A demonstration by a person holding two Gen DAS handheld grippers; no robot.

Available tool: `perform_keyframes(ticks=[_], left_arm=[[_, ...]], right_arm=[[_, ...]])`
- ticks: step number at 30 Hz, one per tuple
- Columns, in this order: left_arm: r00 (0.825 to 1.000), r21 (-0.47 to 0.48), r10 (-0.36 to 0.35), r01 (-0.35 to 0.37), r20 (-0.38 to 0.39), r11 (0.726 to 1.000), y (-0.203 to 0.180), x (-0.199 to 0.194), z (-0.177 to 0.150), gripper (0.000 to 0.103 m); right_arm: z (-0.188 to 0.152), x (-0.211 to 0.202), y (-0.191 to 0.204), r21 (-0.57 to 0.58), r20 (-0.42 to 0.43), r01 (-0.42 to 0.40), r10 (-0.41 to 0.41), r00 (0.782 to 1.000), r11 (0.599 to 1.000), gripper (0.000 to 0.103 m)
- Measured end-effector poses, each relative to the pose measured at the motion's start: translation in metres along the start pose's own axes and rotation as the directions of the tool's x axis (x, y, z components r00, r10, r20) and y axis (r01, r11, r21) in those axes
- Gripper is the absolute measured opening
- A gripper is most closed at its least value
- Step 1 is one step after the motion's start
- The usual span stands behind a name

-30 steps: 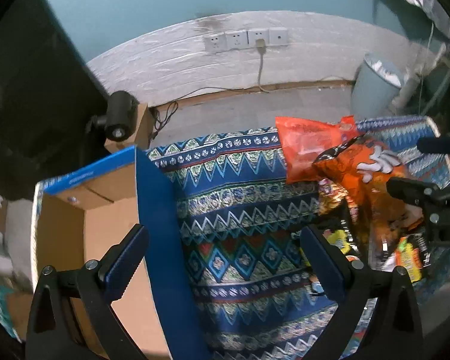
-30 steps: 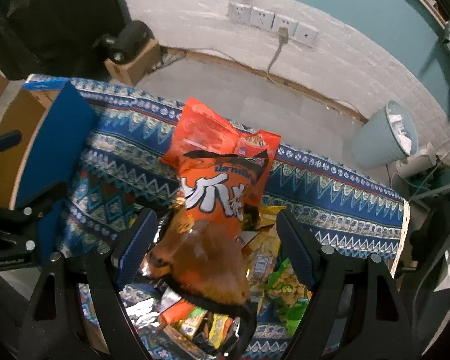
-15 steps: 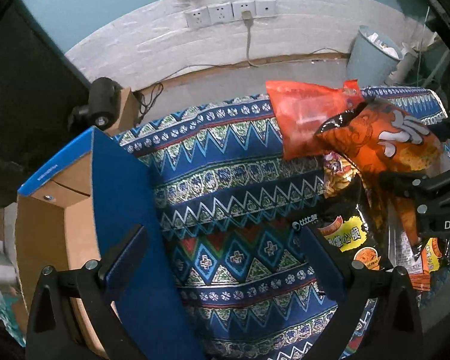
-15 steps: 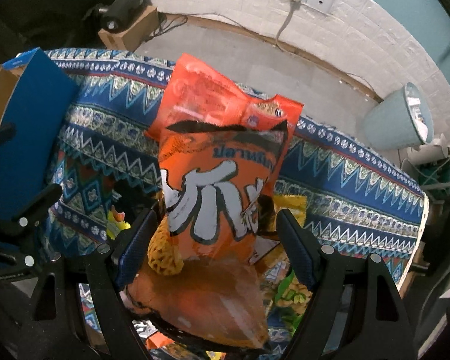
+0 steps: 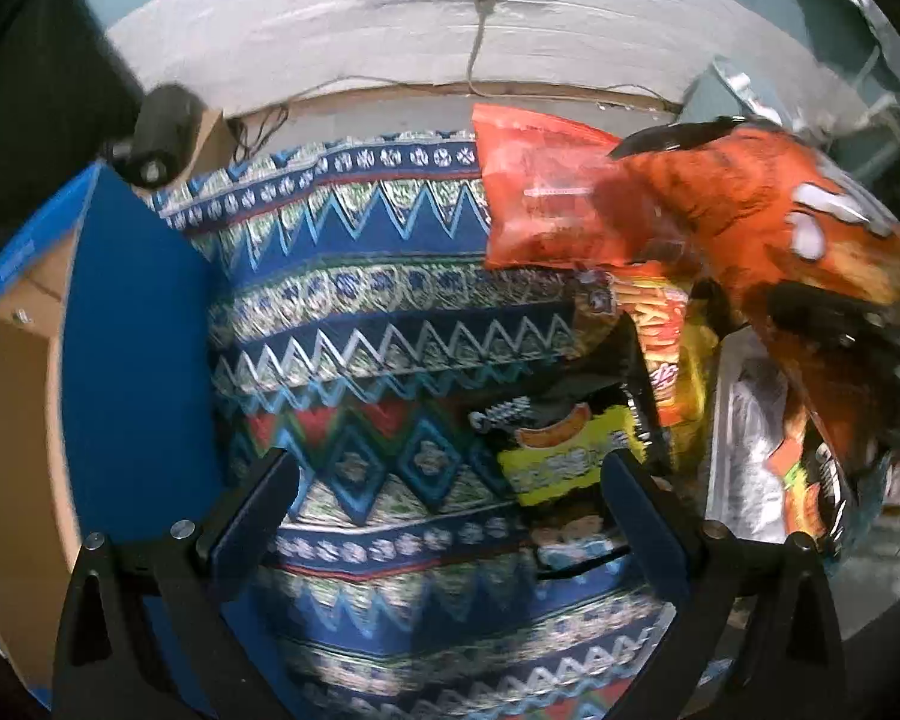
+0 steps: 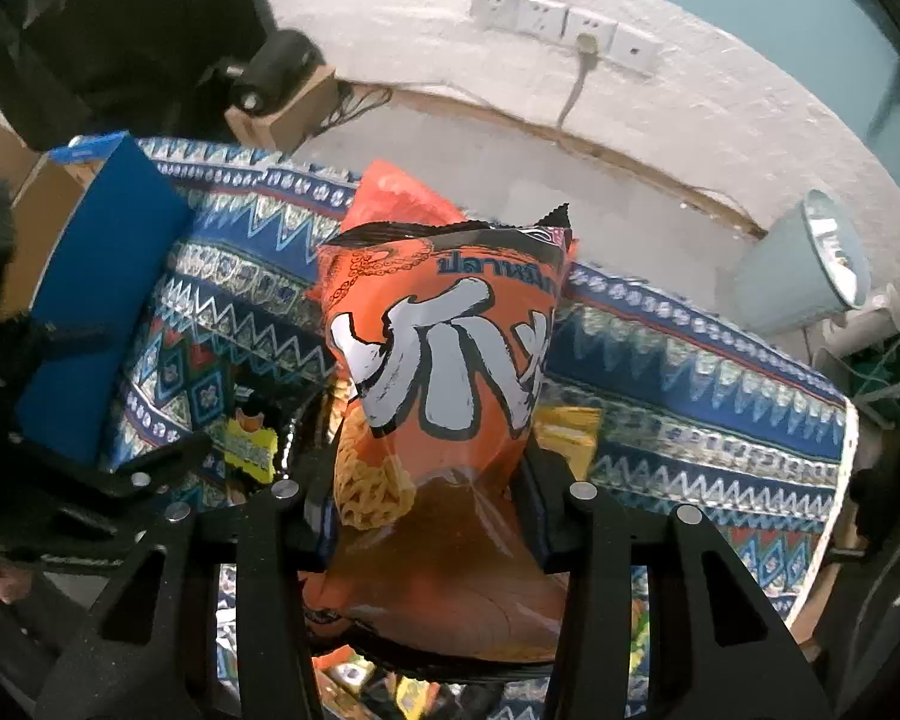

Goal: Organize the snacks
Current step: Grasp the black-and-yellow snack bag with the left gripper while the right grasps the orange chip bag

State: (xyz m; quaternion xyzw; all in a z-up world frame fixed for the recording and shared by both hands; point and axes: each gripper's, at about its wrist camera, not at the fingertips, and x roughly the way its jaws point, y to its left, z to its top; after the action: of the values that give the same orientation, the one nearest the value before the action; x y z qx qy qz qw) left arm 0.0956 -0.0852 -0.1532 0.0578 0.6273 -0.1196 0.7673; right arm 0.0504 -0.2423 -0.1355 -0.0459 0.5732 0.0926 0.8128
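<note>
Right gripper (image 6: 432,516) is closing its jaws on the big orange snack bag (image 6: 444,360), and the black fingers (image 6: 315,516) are already pinching its crinkly lower half from both sides. The bag stands upright between them, glossy foil, puffed and pillowy, with bold white brush characters on the front and a serrated black top seam. Through a clear patch low down, netted golden crisps show. From the left wrist view the same bag (image 5: 750,222) hangs over the pile at the right, blurred.

Left gripper (image 5: 450,504) hovers with its jaws wide apart and nothing between them, blue-padded fingers (image 5: 258,510) angled down over the patterned cloth (image 5: 342,324). That cloth is a woven-look spread of blue, white and red zigzags and diamonds.

Behind the held bag lies a flatter red-orange packet (image 5: 540,210), smooth and shiny, resting on the cloth. Below it sits a heap of smaller packets, among them a black-and-yellow one (image 5: 564,450) just beside the left gripper's right finger. A cardboard box with a blue flap (image 5: 132,360) stands open at the cloth's left edge.
</note>
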Motion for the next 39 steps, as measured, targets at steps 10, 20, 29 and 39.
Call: perform_keyframes(ticks=[10, 20, 29, 39], left_arm=[[0.995, -0.153, -0.100, 0.097, -0.014, 0.983, -0.011, 0.019, -0.004, 0.102], [0.984, -0.238, -0.173, 0.157, -0.045, 0.958, -0.018, 0.042, -0.009, 0.102], [0.984, -0.195, -0.158, 0.141, -0.076, 0.971, -0.036, 0.061, -0.012, 0.091], [0.991, -0.115, -0.129, 0.125, -0.029, 0.985, -0.039, 0.051, -0.011, 0.059]], right_arm=[[-0.025, -0.023, -0.025, 0.049, 0.063, -0.002, -0.001, 0.998, 0.999, 0.044], [-0.047, -0.036, -0.056, 0.120, 0.088, -0.008, -0.002, 0.996, 0.993, 0.044], [-0.050, -0.039, -0.063, 0.135, 0.099, -0.023, 0.009, 0.995, 0.991, 0.044], [-0.050, -0.040, -0.064, 0.135, 0.101, -0.012, -0.002, 0.995, 0.991, 0.044]])
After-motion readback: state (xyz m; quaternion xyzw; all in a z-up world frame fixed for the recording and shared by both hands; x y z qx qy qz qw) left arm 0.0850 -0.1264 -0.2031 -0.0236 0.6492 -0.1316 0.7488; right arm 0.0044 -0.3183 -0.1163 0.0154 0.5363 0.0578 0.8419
